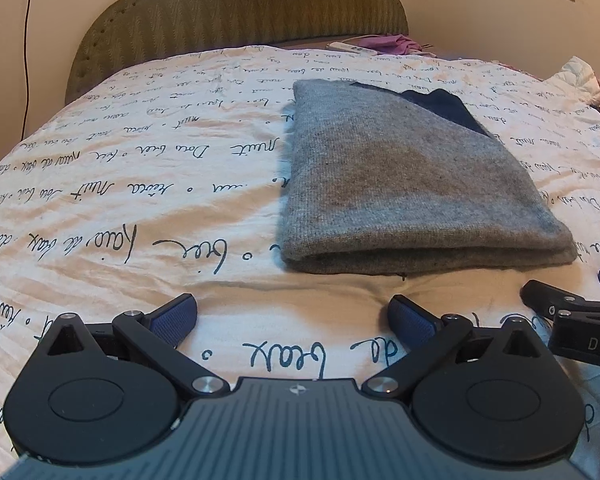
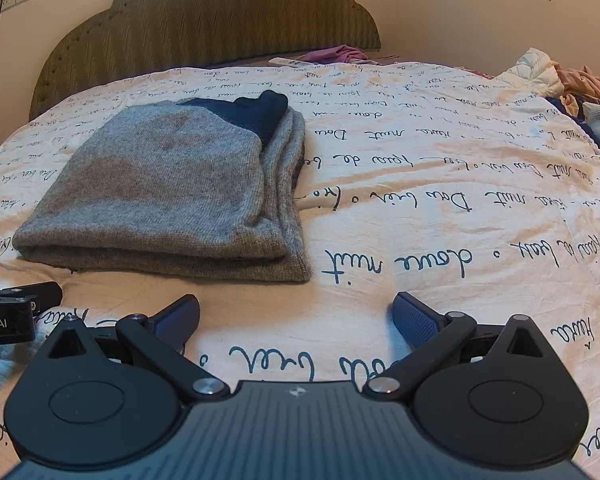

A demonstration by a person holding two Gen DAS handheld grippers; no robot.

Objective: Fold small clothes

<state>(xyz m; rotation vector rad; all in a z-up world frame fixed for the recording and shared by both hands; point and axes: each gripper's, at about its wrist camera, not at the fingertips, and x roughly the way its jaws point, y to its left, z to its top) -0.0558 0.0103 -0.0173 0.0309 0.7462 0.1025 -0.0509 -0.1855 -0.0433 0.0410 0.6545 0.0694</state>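
Left wrist view: a bed covered by a cream bedspread printed with dark cursive script (image 1: 140, 184) fills the frame. At upper left, a black cable (image 1: 27, 52) hangs down the cream wall. An olive-green padded headboard with a scalloped top (image 1: 240, 12) stands at upper centre. At upper right, a purple cloth (image 1: 392, 42) lies at the head of the bed.

The folded grey knitted sweater with a dark navy part (image 1: 404, 176) lies flat on the bedspread, right of centre. It is a layered, roughly rectangular bundle; the rounded fold edge faces the camera, and the navy part shows at the far end. Its long axis runs from the lower frame toward the headboard.

The left gripper (image 1: 292, 320) sits at bottom centre, jaws spread wide with nothing between them, just short of the sweater. The right gripper shows at the right edge.

Right wrist view: the sweater (image 2: 172, 188) lies left of centre. The right gripper (image 2: 296, 320) is likewise spread and empty. Loose clothes in white and pink (image 2: 556, 76) are heaped at upper right.
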